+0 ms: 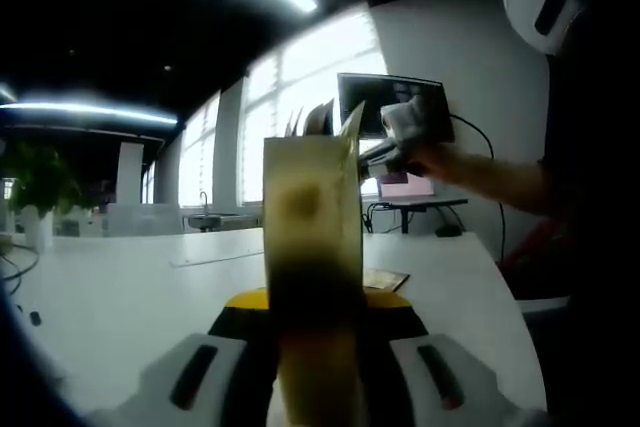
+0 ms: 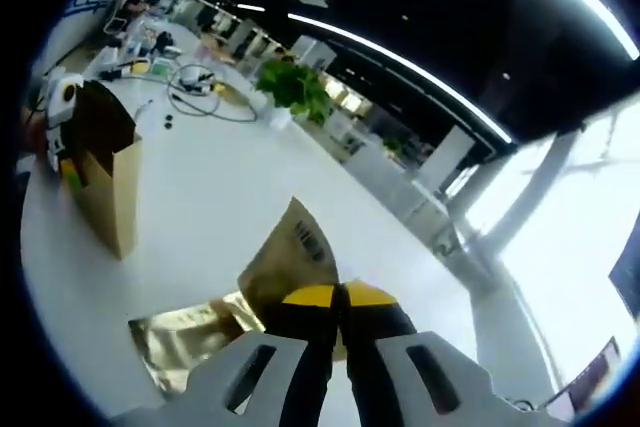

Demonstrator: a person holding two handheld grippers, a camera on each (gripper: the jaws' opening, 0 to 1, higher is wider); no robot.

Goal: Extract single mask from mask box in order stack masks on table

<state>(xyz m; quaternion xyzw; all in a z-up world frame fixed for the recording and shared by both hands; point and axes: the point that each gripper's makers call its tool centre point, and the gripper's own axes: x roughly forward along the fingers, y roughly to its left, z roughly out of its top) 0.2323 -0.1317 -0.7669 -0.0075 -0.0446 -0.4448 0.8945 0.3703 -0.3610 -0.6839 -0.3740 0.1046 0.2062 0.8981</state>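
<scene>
White tabletop [image 1: 120, 297] in an open office: ceiling light strips, big windows, green plant [image 2: 295, 87] at 12 o'clock in the right gripper view, cable coil [image 2: 205, 82] at 11.

Left gripper [image 1: 315, 347] rises from 6 o'clock, jaws clamped on the mask box [image 1: 312, 237]: tan cardboard, upright, top open, flaps splayed. Same box sits at 9 o'clock in the right gripper view.

Right gripper [image 2: 338, 332] has jaws pinched together on a mask packet [image 2: 290, 257], tan, flat, printed; glossy gold packets [image 2: 190, 337] lie flat on the tabletop at 7 o'clock. In the left gripper view, a hand [image 1: 425, 152] holds the right gripper at 1 o'clock, by a monitor [image 1: 390, 102].
</scene>
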